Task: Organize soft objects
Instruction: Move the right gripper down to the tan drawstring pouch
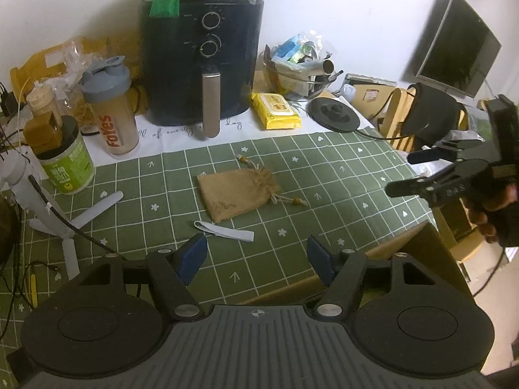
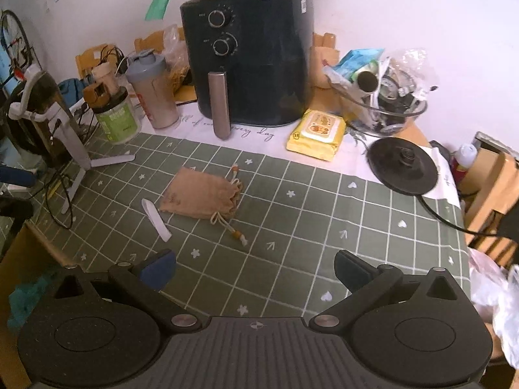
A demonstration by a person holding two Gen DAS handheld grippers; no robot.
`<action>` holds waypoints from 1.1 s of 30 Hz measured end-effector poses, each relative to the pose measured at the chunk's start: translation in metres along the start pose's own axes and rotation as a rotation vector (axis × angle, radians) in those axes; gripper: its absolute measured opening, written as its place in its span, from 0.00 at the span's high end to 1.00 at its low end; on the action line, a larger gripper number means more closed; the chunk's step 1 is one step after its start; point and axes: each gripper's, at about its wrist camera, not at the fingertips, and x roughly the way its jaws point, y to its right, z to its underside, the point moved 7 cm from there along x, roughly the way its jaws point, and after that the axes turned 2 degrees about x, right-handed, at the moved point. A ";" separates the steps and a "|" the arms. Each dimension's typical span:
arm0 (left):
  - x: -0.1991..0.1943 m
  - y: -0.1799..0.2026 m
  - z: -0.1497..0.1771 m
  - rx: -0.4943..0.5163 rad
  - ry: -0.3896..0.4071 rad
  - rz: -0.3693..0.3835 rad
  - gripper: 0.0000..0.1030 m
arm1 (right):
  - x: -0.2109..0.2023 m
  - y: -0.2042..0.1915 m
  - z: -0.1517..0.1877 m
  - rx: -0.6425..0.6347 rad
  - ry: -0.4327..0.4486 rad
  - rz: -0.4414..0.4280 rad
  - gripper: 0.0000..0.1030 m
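- Two tools are being held spread wide over the green checked surface [image 1: 324,175], the left tool [image 1: 256,259] and the right tool [image 2: 254,270], with nothing being gripped by either.
- A pale strap [image 1: 223,230] is lying flat just ahead of the left tool.
- The tan drawstring pouch [image 1: 235,191] is lying flat mid-surface, just beyond the strap, its beaded cords trailing loose.
- A yellow wipes pack [image 2: 316,134] and a black air fryer [image 2: 253,55] are standing farther back.
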 end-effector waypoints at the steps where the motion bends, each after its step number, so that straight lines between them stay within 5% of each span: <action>1: 0.000 -0.001 0.000 -0.004 -0.001 0.000 0.35 | 0.005 0.001 -0.002 -0.004 -0.010 -0.009 0.00; 11: 0.001 -0.013 0.008 -0.055 -0.016 -0.010 0.35 | 0.057 -0.008 -0.017 -0.106 -0.070 -0.143 0.00; 26: -0.006 -0.031 0.020 -0.129 -0.023 -0.037 0.35 | 0.148 -0.030 -0.033 -0.194 -0.144 -0.232 0.01; 33: -0.008 -0.038 0.026 -0.160 -0.031 -0.055 0.35 | 0.183 -0.039 -0.039 -0.222 -0.155 -0.227 0.14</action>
